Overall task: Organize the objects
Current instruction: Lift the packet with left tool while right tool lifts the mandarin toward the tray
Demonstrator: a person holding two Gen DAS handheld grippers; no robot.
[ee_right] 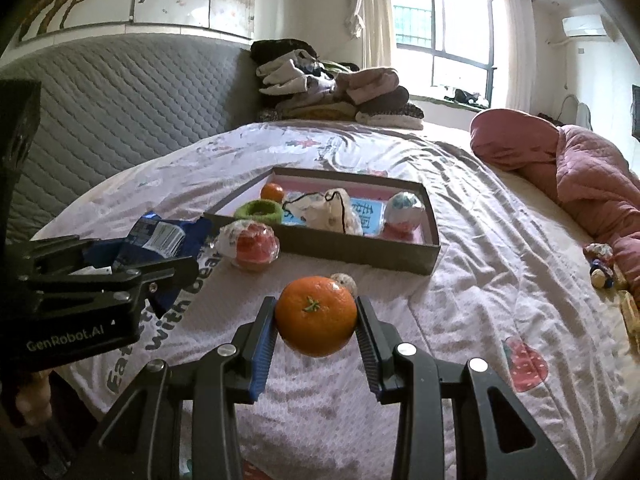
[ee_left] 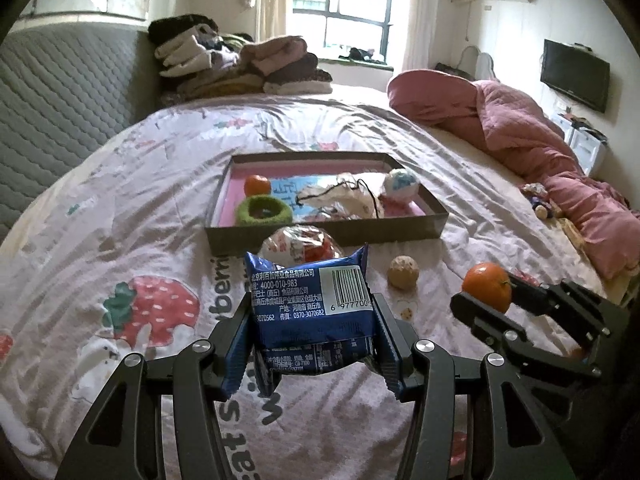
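Note:
My left gripper (ee_left: 312, 320) is shut on a blue snack packet (ee_left: 312, 304) and holds it above the bed sheet. My right gripper (ee_right: 316, 320) is shut on an orange (ee_right: 316, 316), also lifted; the orange also shows in the left wrist view (ee_left: 487, 286). Ahead lies a shallow grey box (ee_right: 360, 252) holding another orange (ee_right: 272, 192), a green ring (ee_right: 258, 211), a white drawstring pouch (ee_right: 328, 212) and a blue-white ball (ee_right: 406, 208). A wrapped red-and-white ball (ee_right: 250, 248) and a small beige ball (ee_left: 403, 272) lie on the sheet in front of the box.
A pink quilt (ee_left: 532, 136) lies bunched along the right of the bed. Folded clothes (ee_left: 240, 64) are stacked at the far end by the grey headboard (ee_left: 60, 100). Small toys (ee_right: 600, 268) lie at the right edge. The strawberry-print sheet (ee_left: 140, 200) spreads to the left.

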